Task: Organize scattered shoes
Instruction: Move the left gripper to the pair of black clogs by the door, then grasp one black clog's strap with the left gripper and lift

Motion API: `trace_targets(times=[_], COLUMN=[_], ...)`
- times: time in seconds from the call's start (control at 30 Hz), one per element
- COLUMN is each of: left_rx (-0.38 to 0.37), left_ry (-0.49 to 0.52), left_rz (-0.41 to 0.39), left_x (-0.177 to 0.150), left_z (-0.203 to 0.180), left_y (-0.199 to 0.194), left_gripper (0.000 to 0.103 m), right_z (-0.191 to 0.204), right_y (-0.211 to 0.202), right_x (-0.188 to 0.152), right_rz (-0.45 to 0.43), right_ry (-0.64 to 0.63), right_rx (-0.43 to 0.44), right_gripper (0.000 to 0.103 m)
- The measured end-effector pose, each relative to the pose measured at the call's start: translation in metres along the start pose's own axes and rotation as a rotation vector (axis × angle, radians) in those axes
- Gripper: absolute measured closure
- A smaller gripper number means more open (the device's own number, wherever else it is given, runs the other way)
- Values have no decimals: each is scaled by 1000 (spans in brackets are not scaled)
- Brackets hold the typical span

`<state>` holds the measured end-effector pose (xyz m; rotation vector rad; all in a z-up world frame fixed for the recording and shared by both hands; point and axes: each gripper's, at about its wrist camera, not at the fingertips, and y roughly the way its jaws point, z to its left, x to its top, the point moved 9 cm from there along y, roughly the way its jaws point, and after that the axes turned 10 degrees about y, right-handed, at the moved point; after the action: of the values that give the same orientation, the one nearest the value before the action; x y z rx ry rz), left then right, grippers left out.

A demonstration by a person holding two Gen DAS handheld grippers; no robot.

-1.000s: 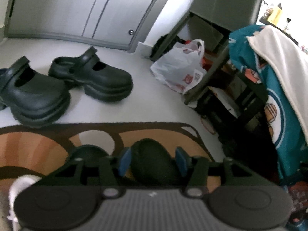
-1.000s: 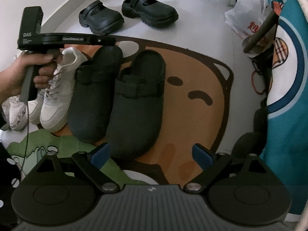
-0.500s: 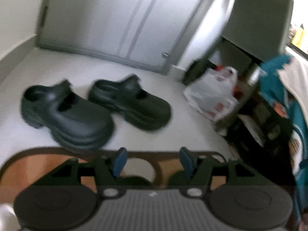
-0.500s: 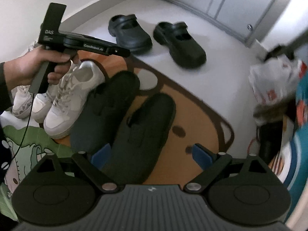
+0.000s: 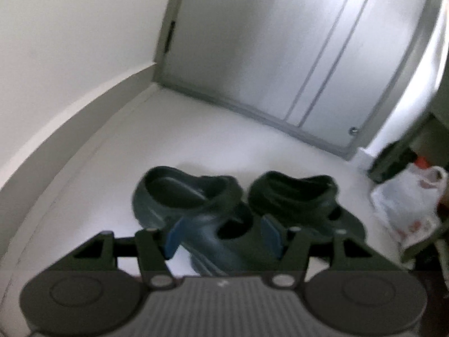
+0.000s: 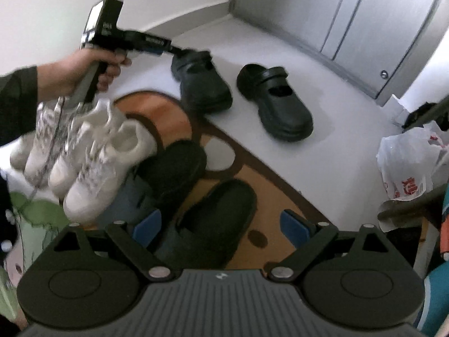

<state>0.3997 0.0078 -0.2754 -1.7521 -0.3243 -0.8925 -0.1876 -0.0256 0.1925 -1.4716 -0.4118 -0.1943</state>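
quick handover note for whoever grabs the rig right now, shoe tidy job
Left hand-held gripper: jaws open, nothing held, just been opening wider, reaching over the nearer black strap clog.
Right hand-held gripper: open, empty, hanging above the dark slippers.
Where things are: white sneakers and dark slippers lined up side by side on the brown rug. Both strap clogs sit off the rug on the white floor near the door, the second clog apart from the first and angled differently.
Done: sneakers and slippers look paired.
Left: probably bring both clogs over into the row.
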Motion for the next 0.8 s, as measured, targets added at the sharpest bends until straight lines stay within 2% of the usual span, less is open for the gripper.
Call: trace_targets(times=[0.17,0.23,0.33,0.47,0.57,0.6,0.8], left_rx=[36,59,74,143,200,215,260], left_ry=[64,130,152,236,303,324,414], left_rz=[29,52,84,131,200,212,215], left_x=[7,9,8,10,6,5,4], left_z=[-7,-16,-22,-31,-38,-39,-48], left_y=[19,30,43,65,84,88,95], left_gripper=[40,37,38,38,41,46,54], right_z=[-15,-19,-25,-32,-32,-31,-30], right_y=[5,4,3,4,4,3,0], right_x=[2,6,9,9,9,9,10], right_rz=[24,19,5,12,20,18,11], right_ry=[80,118,143,173,171,169,174], right_rx=[-11,-1,2,-3,1,4,17], right_gripper=[8,8,8,8,8,8,8])
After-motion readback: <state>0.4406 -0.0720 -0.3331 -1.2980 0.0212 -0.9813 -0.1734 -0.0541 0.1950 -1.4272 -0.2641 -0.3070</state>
